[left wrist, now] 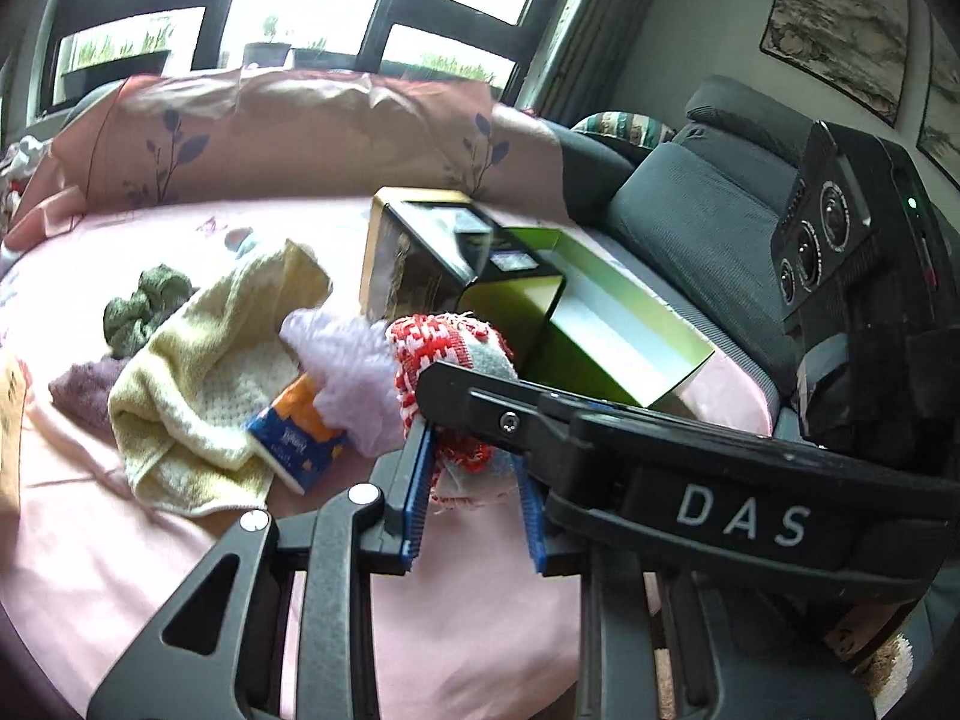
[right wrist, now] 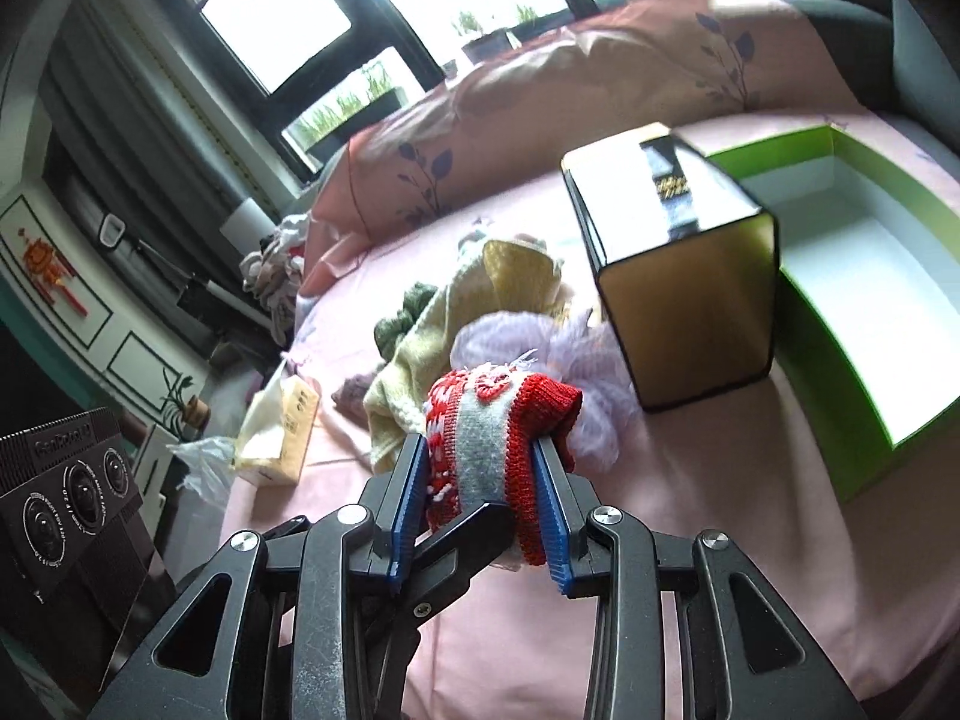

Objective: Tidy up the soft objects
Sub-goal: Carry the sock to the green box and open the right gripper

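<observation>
Both grippers pinch one red-and-white knitted piece (right wrist: 501, 420) above the pink bed (left wrist: 150, 540) — left gripper (left wrist: 474, 480) and right gripper (right wrist: 480, 492) clamped tight (blue pads pressing). The green box (right wrist: 852, 420) lies at three o'clock.

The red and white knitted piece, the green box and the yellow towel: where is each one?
Red and white knitted piece (right wrist: 498, 420): right wrist view, on its grey middle band.
Green box (right wrist: 864, 276): right wrist view, on its white inside floor.
Yellow towel (left wrist: 198, 372): left wrist view, on its crumpled middle.
</observation>
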`<state>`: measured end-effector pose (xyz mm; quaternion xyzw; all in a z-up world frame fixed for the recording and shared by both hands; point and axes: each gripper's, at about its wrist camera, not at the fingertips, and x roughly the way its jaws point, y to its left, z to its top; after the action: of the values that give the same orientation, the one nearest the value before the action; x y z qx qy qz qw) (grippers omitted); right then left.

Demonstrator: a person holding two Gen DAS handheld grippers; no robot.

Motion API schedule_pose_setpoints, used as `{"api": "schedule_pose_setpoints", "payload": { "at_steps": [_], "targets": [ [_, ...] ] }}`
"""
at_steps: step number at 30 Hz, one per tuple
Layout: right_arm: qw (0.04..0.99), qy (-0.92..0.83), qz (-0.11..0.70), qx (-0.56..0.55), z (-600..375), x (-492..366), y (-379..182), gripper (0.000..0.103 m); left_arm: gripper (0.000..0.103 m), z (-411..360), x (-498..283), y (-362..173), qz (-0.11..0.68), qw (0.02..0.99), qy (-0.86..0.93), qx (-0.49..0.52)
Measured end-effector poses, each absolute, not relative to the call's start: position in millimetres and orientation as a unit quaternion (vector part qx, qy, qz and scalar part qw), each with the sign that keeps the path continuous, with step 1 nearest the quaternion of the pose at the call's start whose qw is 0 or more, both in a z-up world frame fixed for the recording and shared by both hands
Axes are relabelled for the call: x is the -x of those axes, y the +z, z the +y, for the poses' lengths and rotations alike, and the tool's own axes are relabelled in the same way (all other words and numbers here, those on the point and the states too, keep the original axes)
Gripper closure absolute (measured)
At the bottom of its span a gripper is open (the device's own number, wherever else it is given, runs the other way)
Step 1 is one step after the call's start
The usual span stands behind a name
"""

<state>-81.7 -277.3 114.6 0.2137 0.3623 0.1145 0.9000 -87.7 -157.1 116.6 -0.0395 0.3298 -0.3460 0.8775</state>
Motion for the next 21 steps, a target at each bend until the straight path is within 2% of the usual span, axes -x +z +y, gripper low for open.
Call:
{"api": "schedule_pose_setpoints", "payload": {
  "at_steps": [6, 10, 14, 21],
  "targets": [
    [0.925, 0.077, 0.287, -0.236, -322, 97, 162, 0.065, 0.08, -205, 80, 162, 0.276, 0.879, -0.389, 0.007],
    [0.931, 0.057, 0.251, -0.261, -362, 103, 174, 0.065, 0.08, -242, 72, 175, 0.266, 0.867, -0.422, -0.006],
    [0.925, 0.043, 0.231, -0.297, -401, 104, 166, 0.066, 0.08, -277, 61, 169, 0.285, 0.848, -0.447, -0.019],
    [0.906, 0.004, 0.242, -0.346, -447, 103, 133, 0.065, 0.08, -323, 52, 143, 0.32, 0.825, -0.464, -0.036]
  ]
}}
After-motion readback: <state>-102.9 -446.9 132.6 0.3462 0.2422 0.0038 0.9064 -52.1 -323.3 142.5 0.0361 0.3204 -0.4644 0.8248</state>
